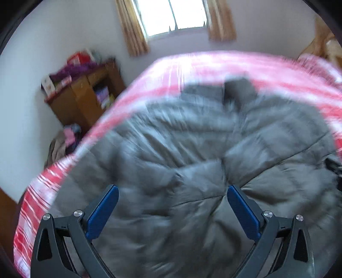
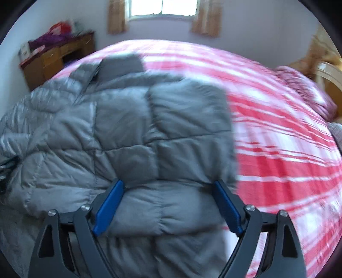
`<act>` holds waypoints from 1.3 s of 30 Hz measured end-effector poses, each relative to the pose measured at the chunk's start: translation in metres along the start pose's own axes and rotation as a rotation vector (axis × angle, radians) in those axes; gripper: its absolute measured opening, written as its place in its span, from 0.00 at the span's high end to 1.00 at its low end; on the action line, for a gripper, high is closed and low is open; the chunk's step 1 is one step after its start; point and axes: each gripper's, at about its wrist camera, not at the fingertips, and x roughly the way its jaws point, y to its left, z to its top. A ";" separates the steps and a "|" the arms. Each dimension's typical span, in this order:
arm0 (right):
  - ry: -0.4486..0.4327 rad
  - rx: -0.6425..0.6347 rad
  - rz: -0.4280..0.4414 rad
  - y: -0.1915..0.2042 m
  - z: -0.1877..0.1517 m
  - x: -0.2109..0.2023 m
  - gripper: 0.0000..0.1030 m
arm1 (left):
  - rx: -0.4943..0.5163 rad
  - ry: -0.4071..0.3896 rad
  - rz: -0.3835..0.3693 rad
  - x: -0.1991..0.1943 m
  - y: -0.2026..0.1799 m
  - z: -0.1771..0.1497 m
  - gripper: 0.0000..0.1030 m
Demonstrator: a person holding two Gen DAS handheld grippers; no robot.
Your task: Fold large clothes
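A large grey quilted puffer jacket (image 1: 192, 136) lies spread on a bed with a red and white plaid cover (image 1: 213, 66). In the right wrist view the jacket (image 2: 128, 128) has one side folded over its middle, collar at the far end. My left gripper (image 1: 172, 190) is open above the jacket, nothing between its blue pads. My right gripper (image 2: 168, 185) is open over the jacket's near hem, also empty. Both views are motion-blurred.
A wooden desk (image 1: 85, 94) with boxes and purple clutter stands at the far left by the wall. A curtained window (image 1: 171, 17) is behind the bed. Pillows (image 2: 303, 85) lie at the bed's right end. Plaid cover (image 2: 277, 139) lies bare right of the jacket.
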 end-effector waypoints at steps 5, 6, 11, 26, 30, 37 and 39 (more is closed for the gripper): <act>-0.042 0.076 0.070 -0.015 -0.023 -0.056 0.10 | 0.015 -0.080 0.110 -0.072 0.082 -0.029 0.01; -0.048 0.054 0.081 -0.012 -0.035 -0.070 0.09 | 0.005 -0.073 0.146 -0.076 0.098 -0.039 0.01; -0.068 -0.033 0.125 0.006 -0.083 -0.109 0.09 | -0.173 0.083 0.320 -0.079 0.199 -0.115 0.01; -0.150 -0.068 0.169 0.048 -0.111 -0.140 0.09 | -0.526 0.212 0.072 -0.055 0.256 -0.178 0.71; -0.163 -0.033 0.153 0.036 -0.114 -0.141 0.09 | -0.431 0.076 0.191 -0.095 0.250 -0.135 0.83; -0.171 0.086 0.118 0.004 -0.113 -0.134 0.09 | -0.241 -0.187 0.195 -0.172 0.181 -0.045 0.84; -0.174 0.103 0.118 0.000 -0.114 -0.134 0.09 | -0.182 -0.233 0.135 -0.178 0.140 -0.020 0.84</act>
